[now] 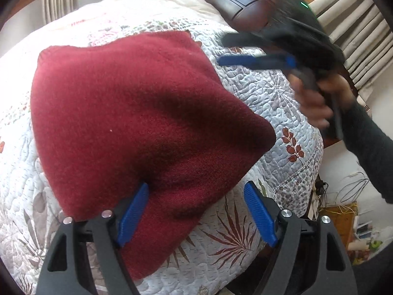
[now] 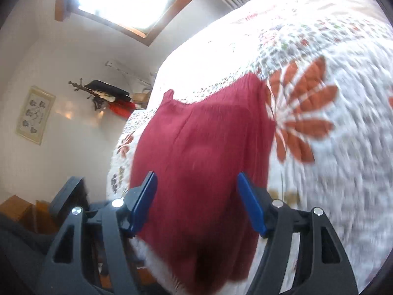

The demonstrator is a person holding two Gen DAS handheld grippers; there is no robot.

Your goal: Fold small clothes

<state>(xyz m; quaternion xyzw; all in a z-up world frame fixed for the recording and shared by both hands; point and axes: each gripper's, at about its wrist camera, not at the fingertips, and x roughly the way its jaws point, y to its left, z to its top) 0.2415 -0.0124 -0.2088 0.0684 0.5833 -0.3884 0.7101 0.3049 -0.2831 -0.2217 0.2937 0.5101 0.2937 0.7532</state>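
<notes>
- The red knit (image 1: pixel 137 113) lies folded on the quilt (image 1: pixel 282 103), on the bed.
- The left gripper (image 1: pixel 196 191) hovers at its near edge, fingers spread, pinching nothing.
- The right gripper (image 2: pixel 196 184) hangs above the knit, fingers spread and empty.

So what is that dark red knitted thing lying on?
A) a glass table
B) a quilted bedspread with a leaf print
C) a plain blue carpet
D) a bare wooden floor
B: the red knitted garment lies flat on a pale quilted bedspread printed with reddish leaves, seen in both wrist views, with the open left gripper just over its near edge.
</notes>
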